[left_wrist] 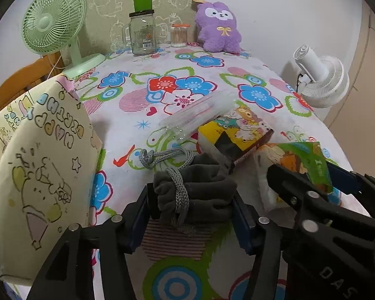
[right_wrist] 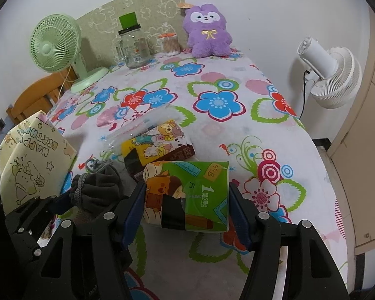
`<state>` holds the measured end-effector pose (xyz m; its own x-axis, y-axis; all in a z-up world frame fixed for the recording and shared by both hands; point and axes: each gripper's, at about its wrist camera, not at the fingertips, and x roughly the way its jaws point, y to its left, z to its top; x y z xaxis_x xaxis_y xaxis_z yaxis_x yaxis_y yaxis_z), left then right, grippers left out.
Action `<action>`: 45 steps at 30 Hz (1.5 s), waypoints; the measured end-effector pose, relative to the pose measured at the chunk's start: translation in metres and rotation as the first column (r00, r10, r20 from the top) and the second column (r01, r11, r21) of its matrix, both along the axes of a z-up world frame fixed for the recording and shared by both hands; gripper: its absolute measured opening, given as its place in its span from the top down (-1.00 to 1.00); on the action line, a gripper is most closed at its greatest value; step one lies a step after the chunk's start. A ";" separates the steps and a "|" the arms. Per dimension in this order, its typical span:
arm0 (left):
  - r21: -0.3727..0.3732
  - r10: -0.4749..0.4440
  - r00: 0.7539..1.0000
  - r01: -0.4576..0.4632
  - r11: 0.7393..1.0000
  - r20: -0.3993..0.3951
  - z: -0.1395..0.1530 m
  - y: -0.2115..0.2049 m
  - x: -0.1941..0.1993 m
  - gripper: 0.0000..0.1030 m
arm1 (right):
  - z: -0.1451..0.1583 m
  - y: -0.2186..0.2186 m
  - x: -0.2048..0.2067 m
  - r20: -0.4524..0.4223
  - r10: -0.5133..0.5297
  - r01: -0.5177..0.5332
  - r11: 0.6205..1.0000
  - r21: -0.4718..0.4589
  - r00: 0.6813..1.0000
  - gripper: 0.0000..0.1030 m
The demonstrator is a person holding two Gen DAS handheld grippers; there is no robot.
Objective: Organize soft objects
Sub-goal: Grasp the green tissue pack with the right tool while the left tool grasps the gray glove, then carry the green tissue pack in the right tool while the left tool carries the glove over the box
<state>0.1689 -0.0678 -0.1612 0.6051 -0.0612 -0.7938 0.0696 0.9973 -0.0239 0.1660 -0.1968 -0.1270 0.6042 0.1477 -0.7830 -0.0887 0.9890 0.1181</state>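
"HAPPY BIRTHDAY" on cream gift bag (left_wrist: 45, 150), "DAS" on claw arm (left_wrist: 337, 278)

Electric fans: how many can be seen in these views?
2. The green desk fan stands at the table's far left corner; the white fan stands beyond the table's right edge. None looks hidden.

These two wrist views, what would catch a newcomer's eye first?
Probably the loud flowered tablecloth covering the whole table, and the purple plush toy sitting upright at its far edge against the wall. Up close, the left gripper is closed on a grey drawstring pouch, and the right gripper clamps a green tissue pack.
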 end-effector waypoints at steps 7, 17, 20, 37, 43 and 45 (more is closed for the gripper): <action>0.003 -0.017 0.999 0.017 1.000 0.040 0.019 -0.001 -0.018 -0.17 | 0.015 0.005 -0.014 0.032 0.007 -0.007 1.000 -0.004 0.999 -0.28; 0.005 -0.023 0.993 0.022 1.000 0.118 0.051 0.001 -0.042 -0.17 | 0.047 0.012 -0.037 0.100 0.014 -0.014 1.000 0.003 0.995 -0.28; 0.007 -0.024 0.990 0.023 1.000 0.136 0.060 0.001 -0.049 -0.17 | 0.057 0.013 -0.044 0.120 0.013 -0.014 1.000 0.000 0.993 -0.28; 0.023 -0.035 0.971 0.030 0.999 0.237 0.110 0.004 -0.084 -0.17 | 0.110 0.022 -0.081 0.227 0.024 -0.022 1.000 -0.008 0.974 -0.28; 0.034 -0.041 0.962 0.033 0.999 0.270 0.125 0.008 -0.097 -0.17 | 0.128 0.029 -0.091 0.264 0.043 -0.038 0.999 -0.023 0.964 -0.28; 0.032 -0.040 0.960 0.032 0.999 0.276 0.130 0.011 -0.100 -0.17 | 0.133 0.033 -0.093 0.275 0.052 -0.045 0.999 -0.029 0.960 -0.28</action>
